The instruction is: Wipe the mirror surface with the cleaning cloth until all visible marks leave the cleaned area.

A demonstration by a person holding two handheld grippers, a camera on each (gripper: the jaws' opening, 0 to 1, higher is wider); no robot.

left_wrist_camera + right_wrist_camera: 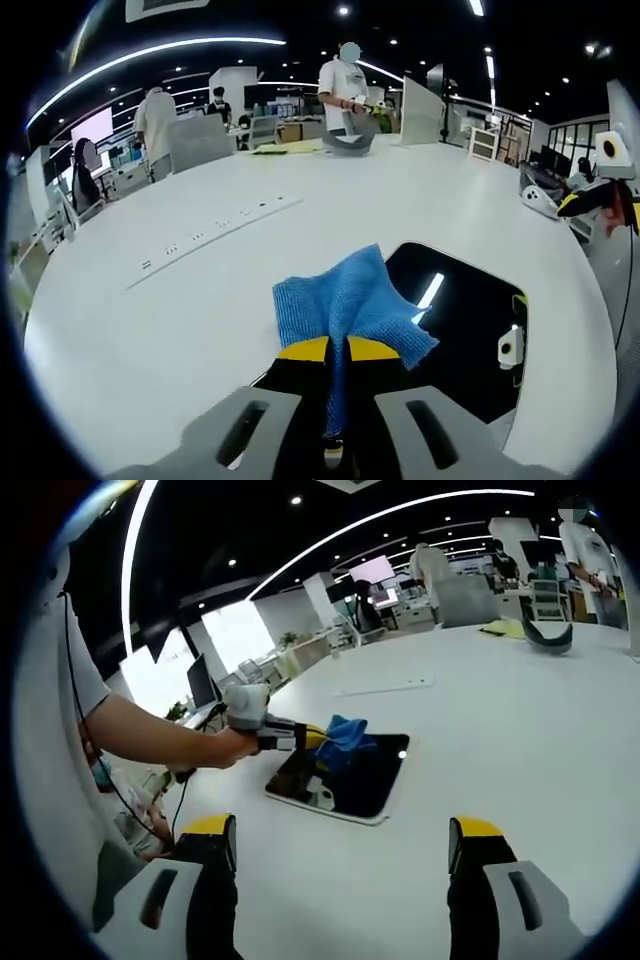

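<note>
Mirror (345, 780) lies unheld on the table (520, 740) as the left gripper (335, 350), jaws clamped on the cloth (350, 300), wipes; it could slide, right gripper (340, 845) jaws apart, idle.

- The left gripper (336, 350) rises from the bottom edge, its yellow-tipped jaws closed on a blue cloth (350, 305).
- The cloth fans out ahead of the jaw tips and overlaps the near left part of the mirror (470, 330).
- The mirror lies flat on the white table (200, 300), ahead and to the right of the gripper; its dark surface reflects ceiling lights.
- Far ahead across the table, a person (345, 90) stands at the far edge.
- A grey object (348, 143) lies on the table in front of that person.
</note>
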